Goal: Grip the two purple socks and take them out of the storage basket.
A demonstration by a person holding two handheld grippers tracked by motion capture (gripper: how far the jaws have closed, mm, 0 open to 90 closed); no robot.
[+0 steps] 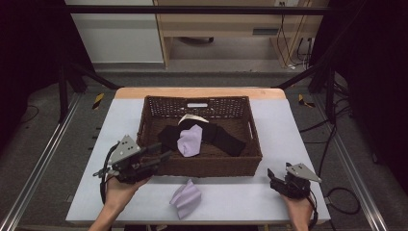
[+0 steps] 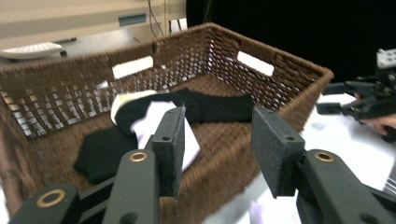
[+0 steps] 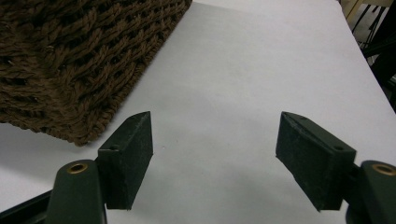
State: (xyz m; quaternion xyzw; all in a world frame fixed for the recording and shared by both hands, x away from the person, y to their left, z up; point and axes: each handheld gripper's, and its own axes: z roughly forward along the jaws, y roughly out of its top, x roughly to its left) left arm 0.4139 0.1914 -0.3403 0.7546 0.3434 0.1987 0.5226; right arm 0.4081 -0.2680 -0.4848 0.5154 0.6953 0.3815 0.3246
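We see the left tongs open and empty at the wicker basket's near-left corner. A lilac cloth lies inside the basket on black garments; another lilac cloth lies on the surface just before the basket. The right tongs stand open, empty, right of the basket.

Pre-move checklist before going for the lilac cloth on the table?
1. Left gripper empty: ok, jaws apart, nothing between them.
2. Right gripper empty: ok, jaws wide over bare table.
3. Lilac cloth on the table reachable: ok, lies in front of the basket, between both hands.
4. Lilac cloth in the basket settled: ok, rests on the black garment, inside the rim.
5. Left gripper clear of the basket: cannot tell, it sits at the front left corner.
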